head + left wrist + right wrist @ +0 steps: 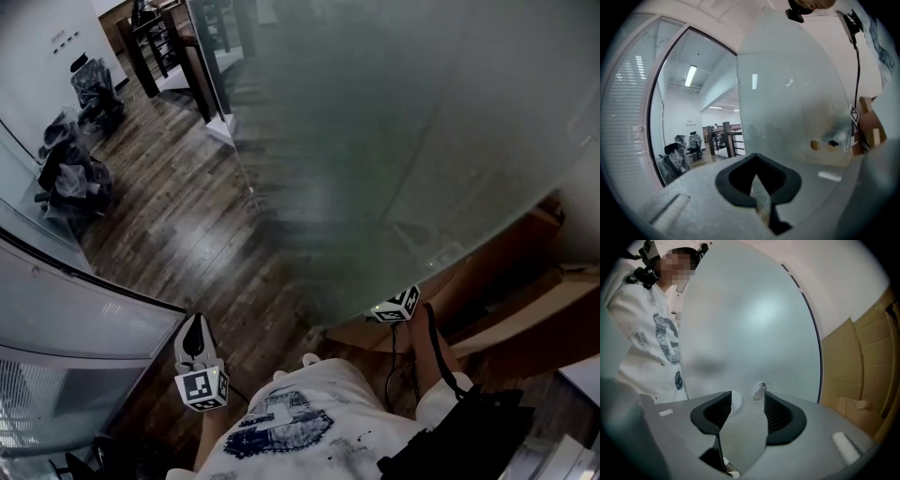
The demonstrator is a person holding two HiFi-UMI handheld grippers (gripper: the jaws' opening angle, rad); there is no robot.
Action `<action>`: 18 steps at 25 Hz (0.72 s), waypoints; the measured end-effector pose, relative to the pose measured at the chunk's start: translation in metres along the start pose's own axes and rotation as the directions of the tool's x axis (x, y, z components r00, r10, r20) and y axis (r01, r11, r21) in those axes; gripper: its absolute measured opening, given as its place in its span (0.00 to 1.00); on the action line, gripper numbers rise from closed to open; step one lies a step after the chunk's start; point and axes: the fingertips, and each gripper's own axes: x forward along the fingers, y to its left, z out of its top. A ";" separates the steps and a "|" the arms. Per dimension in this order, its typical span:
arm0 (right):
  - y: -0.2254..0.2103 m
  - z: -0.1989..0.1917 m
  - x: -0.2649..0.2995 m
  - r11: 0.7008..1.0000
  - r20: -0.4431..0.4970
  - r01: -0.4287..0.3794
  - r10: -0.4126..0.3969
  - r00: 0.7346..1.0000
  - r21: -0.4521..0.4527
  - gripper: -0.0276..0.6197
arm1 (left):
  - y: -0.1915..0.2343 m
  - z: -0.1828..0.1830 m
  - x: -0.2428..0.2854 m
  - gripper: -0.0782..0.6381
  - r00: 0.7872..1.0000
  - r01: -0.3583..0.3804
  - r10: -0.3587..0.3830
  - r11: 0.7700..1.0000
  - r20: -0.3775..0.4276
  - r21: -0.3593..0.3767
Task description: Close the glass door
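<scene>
The frosted glass door stands open across the upper right of the head view, over a dark wood floor. Two round holes are cut through it near its edge. My right gripper is open and faces the door at those holes, with nothing pressed between its pads. In the head view only its marker cube shows, at the door's lower edge. My left gripper is shut and empty, low at the left, apart from the door. Its view shows both holes.
A fixed glass partition with blinds runs along the left. Wrapped office chairs and a dark wooden railing stand beyond the doorway. Cardboard boxes lie behind the door at the right.
</scene>
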 end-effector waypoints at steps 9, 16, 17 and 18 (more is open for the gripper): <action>-0.002 -0.005 0.008 0.994 -0.046 -0.091 0.088 0.995 -0.059 0.36 | -0.010 0.002 0.005 0.11 1.000 0.008 -0.008 1.000 -0.014 0.017; 0.004 -0.010 0.022 0.979 -0.091 -0.149 0.138 0.986 -0.138 0.36 | -0.028 0.005 0.013 0.11 0.999 0.034 -0.034 0.999 -0.008 0.031; 0.004 -0.010 0.026 0.978 -0.091 -0.150 0.138 0.986 -0.146 0.36 | -0.030 0.006 0.014 0.11 0.999 0.037 -0.037 0.999 -0.007 0.032; 0.003 -0.010 0.028 0.977 -0.090 -0.148 0.136 0.987 -0.152 0.36 | -0.032 0.006 0.015 0.11 0.999 0.039 -0.039 0.999 -0.006 0.033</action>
